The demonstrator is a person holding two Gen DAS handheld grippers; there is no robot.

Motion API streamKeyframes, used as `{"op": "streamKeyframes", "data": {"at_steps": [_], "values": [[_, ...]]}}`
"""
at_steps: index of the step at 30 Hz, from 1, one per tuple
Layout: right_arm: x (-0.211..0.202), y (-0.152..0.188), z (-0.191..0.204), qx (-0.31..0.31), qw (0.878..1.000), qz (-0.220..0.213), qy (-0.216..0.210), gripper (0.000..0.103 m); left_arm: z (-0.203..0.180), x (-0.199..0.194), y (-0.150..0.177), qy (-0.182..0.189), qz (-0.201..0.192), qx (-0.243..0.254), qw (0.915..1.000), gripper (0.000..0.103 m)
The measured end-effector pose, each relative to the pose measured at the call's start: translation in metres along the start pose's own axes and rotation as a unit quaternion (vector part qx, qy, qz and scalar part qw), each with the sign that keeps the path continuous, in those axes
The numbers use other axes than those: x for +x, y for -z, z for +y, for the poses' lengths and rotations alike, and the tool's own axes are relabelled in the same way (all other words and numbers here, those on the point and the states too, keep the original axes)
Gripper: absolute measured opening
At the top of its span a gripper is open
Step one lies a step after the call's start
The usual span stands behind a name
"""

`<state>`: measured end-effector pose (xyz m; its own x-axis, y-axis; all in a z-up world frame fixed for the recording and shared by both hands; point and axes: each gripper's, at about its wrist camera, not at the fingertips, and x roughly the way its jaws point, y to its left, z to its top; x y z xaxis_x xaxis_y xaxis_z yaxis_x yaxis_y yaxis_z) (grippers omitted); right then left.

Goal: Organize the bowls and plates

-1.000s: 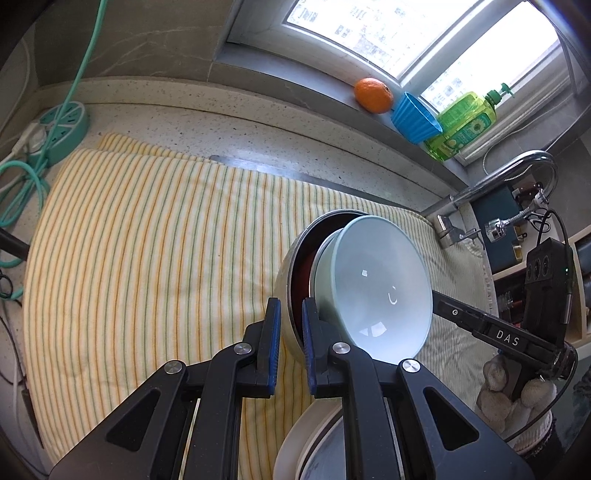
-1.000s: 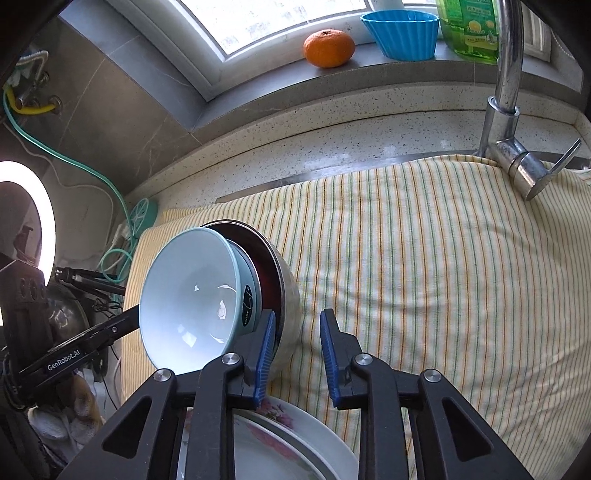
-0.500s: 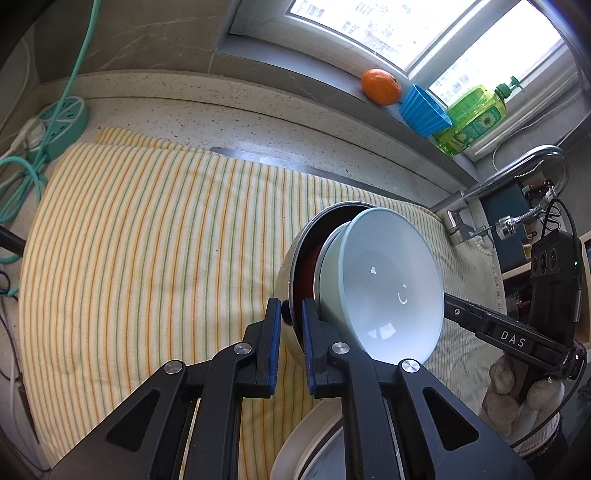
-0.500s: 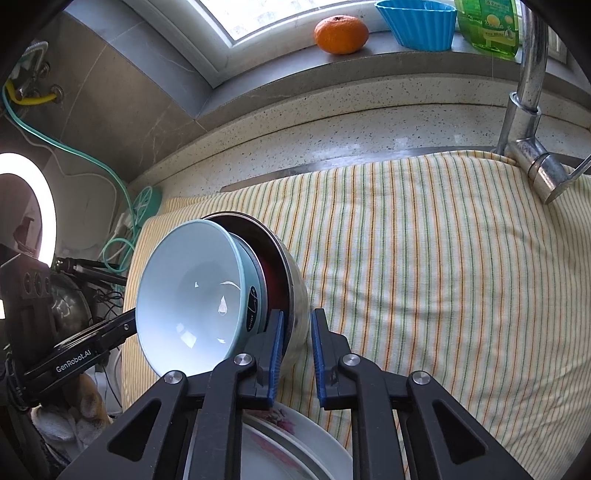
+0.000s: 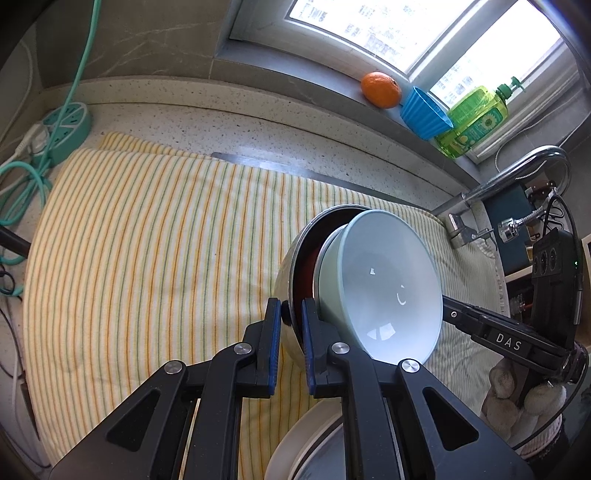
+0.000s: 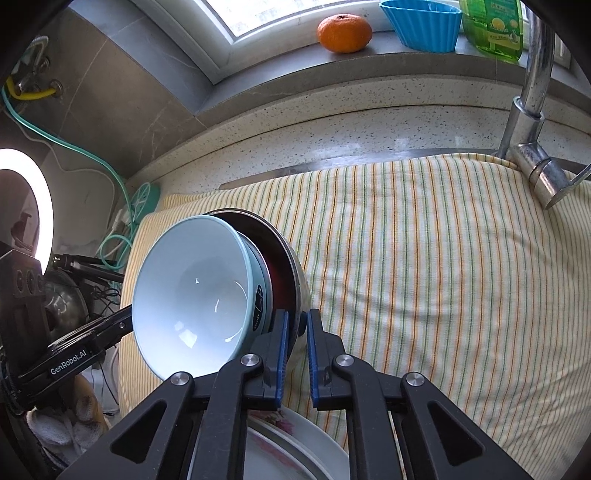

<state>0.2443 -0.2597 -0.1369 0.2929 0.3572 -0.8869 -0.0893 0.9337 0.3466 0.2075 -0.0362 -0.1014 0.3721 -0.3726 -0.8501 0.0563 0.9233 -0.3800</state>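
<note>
Above the yellow-striped cloth [image 5: 147,240], a steel bowl [image 5: 291,273] with a dark red inside hangs tilted on its side, a pale blue bowl [image 5: 384,280] nested in it. The left gripper [image 5: 291,317] pinches the steel bowl's rim, jaws nearly together. The right gripper [image 6: 295,325] has just been closing and now clamps the same rim from the opposite side, its jaws equally narrow. Plates [image 6: 295,443] lie stacked just below. One gripper reads "DAS", the other "GenRobot.AI". On the windowsill [image 6: 369,62] stand a tangerine [image 6: 345,32], a blue fluted cup [image 6: 421,24] and a green dish-soap bottle [image 5: 472,122]; its label is unreadable.
</note>
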Motion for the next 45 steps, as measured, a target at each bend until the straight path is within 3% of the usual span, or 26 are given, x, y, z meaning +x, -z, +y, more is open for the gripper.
{"op": "streamKeyframes", "data": {"at_steps": [26, 45], "values": [[-0.051, 0.007, 0.010, -0.015, 0.999, -0.030, -0.002, 0.009, -0.016, -0.033, 0.005, 0.005, -0.037, 0.020, 0.9991, 0.009], [-0.089, 0.044, 0.017, -0.031, 0.999, -0.044, -0.006, 0.009, -0.035, -0.068, 0.041, 0.013, -0.058, 0.023, 0.9980, 0.009]]}}
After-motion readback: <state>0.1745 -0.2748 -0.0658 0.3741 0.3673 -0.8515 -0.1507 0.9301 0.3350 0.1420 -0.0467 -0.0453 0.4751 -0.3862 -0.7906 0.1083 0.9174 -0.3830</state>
